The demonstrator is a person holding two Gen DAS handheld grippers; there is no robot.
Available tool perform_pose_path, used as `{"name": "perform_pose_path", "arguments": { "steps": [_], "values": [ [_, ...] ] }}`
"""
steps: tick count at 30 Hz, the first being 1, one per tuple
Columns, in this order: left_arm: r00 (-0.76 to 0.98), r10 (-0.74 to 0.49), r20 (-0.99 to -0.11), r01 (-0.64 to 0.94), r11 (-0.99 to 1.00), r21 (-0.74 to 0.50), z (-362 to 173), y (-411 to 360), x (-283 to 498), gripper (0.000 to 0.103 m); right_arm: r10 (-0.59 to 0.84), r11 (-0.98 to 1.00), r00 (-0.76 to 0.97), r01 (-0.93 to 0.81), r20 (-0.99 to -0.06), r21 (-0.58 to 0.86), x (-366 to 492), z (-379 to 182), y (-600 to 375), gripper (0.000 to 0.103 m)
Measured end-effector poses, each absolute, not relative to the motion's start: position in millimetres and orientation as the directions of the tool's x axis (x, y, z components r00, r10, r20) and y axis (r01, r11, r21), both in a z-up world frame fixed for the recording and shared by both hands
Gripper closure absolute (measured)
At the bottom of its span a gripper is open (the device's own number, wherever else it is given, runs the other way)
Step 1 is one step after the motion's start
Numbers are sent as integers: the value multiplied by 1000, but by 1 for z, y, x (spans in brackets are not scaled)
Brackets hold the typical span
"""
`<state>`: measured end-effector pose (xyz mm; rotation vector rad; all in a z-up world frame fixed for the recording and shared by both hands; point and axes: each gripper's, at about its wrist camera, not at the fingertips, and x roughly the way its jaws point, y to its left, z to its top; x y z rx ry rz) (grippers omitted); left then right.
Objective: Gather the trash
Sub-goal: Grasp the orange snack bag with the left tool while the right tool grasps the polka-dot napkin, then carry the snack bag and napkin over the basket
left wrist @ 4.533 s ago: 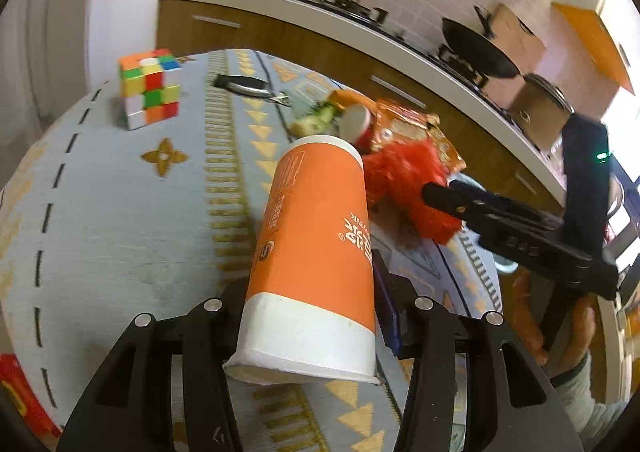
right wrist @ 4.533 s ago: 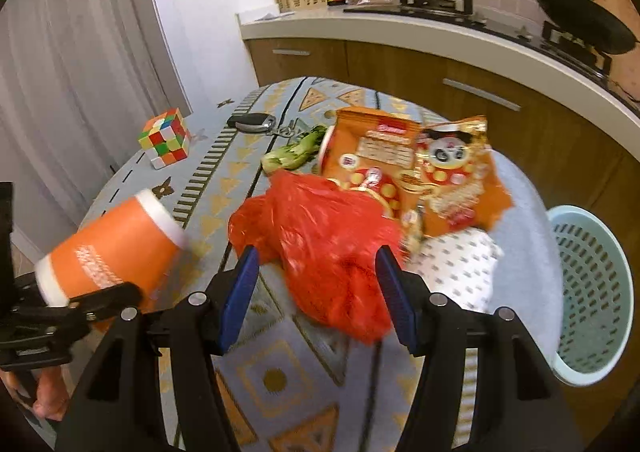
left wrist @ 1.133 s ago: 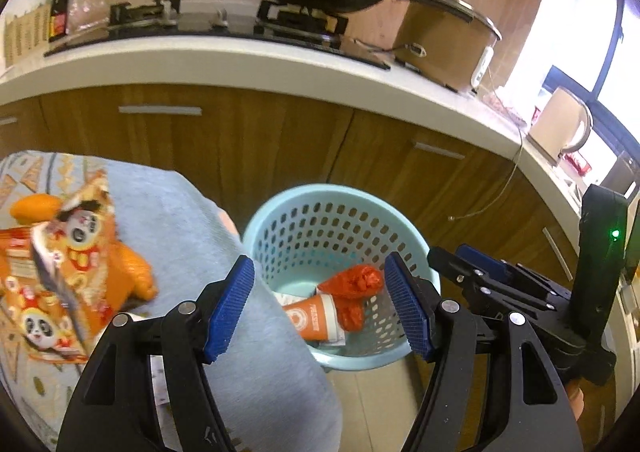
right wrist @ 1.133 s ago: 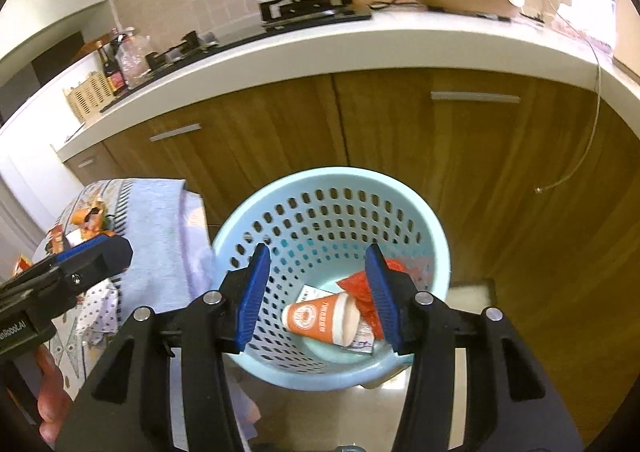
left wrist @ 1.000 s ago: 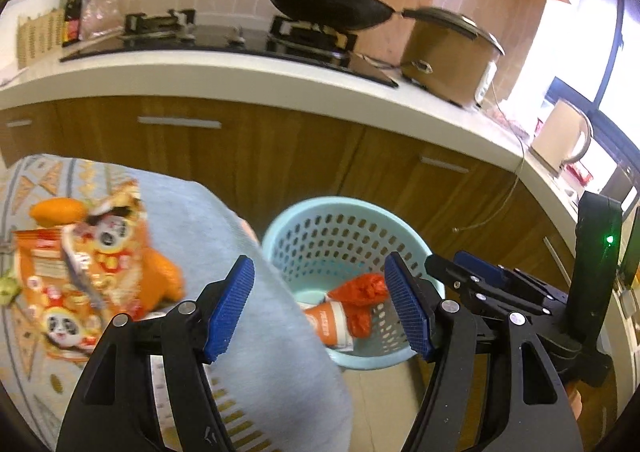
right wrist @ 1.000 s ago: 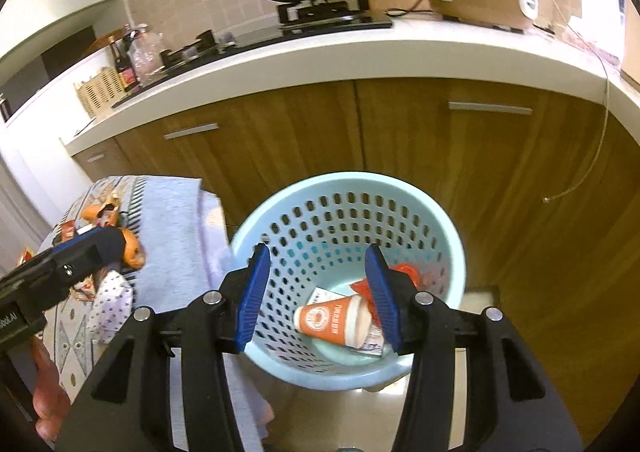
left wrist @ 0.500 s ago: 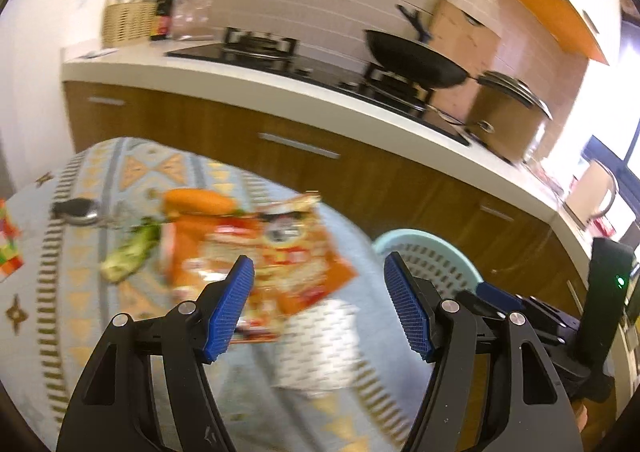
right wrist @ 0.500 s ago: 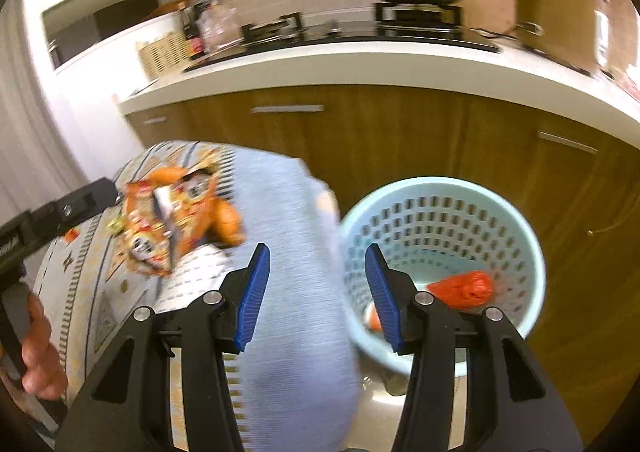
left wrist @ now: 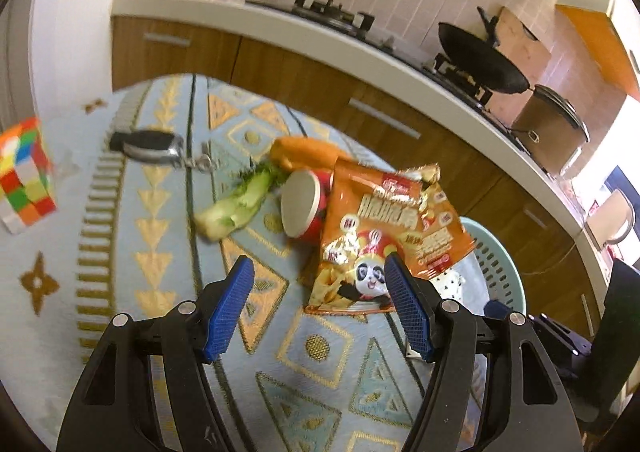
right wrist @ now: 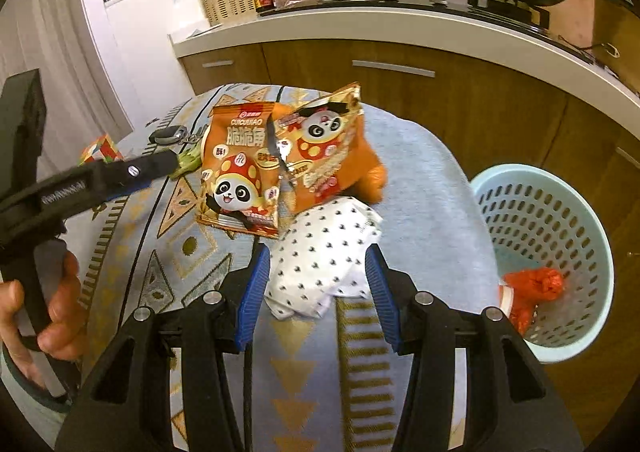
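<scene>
Both views have been swung away from the pale blue basket (right wrist: 540,219) and back over the desk (left wrist: 120,332), which a second ago was only partly in frame. The left gripper (left wrist: 318,306) is now held above the patterned cloth with its jaws apart and nothing between them; its right fingertip is seen against the lower edge of an orange panda snack bag (left wrist: 384,236), though contact cannot be told. The right gripper (right wrist: 316,294) is likewise held with its jaws apart, and a crumpled white spotted wrapper (right wrist: 324,252) is seen between the blue pads, not visibly pressed by them. A second torn orange snack bag (right wrist: 320,147) lies just beside the first, both overlapping. The orange cup and red plastic bag (right wrist: 534,292), carried in the grippers several seconds ago, are now found lying in the basket beside the desk edge. Left untouched farther back are a red can (left wrist: 304,203), a green vegetable stalk (left wrist: 236,203), a car key (left wrist: 148,143) and a puzzle cube (left wrist: 24,175). The left handle is gripped by a hand (right wrist: 44,316).
</scene>
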<state>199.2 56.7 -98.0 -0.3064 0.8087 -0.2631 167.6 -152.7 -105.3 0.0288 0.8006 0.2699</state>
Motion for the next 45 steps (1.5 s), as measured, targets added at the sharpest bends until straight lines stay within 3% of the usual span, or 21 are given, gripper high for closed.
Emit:
{"name": "perform_pose_path", "arguments": {
  "steps": [7, 11, 15, 17, 26, 28, 30, 34, 41, 45],
  "values": [
    [600, -376, -706, 150, 920, -363, -115, 36, 219, 39, 224, 974, 643, -181, -732, 140, 189, -128, -152, 57],
    [567, -380, -731, 160, 921, -355, -124, 26, 231, 39, 237, 971, 647, -175, -725, 161, 191, -129, -157, 50],
    [568, -363, -739, 183, 931, -317, -124, 16, 235, 37, 255, 966, 629, -188, -734, 174, 195, -132, -156, 49],
    [564, -366, -741, 186, 930, -317, -125, 15, 234, 52, 261, 965, 620, -196, -740, 176, 197, -134, -155, 49],
    [568, -381, -729, 184, 923, -339, -121, 24, 217, 83, 285, 958, 600, -202, -748, 204, 200, -136, -155, 46],
    [578, -392, -716, 184, 917, -353, -115, 28, 206, 88, 286, 958, 594, -204, -752, 203, 201, -137, -154, 45],
    [595, -378, -709, 179, 923, -342, -110, 31, 196, 89, 282, 959, 586, -206, -760, 197, 204, -137, -152, 40],
    [628, -354, -693, 163, 931, -328, -100, 42, 178, 90, 228, 970, 584, -202, -779, 133, 205, -138, -141, 40],
    [683, -351, -640, 154, 926, -344, -80, 61, 154, 90, 214, 963, 600, -262, -771, 63, 185, -131, -123, 81],
    [715, -348, -606, 165, 926, -339, -68, 62, 144, 90, 294, 942, 576, -311, -763, 129, 170, -124, -125, 91]
  ]
}}
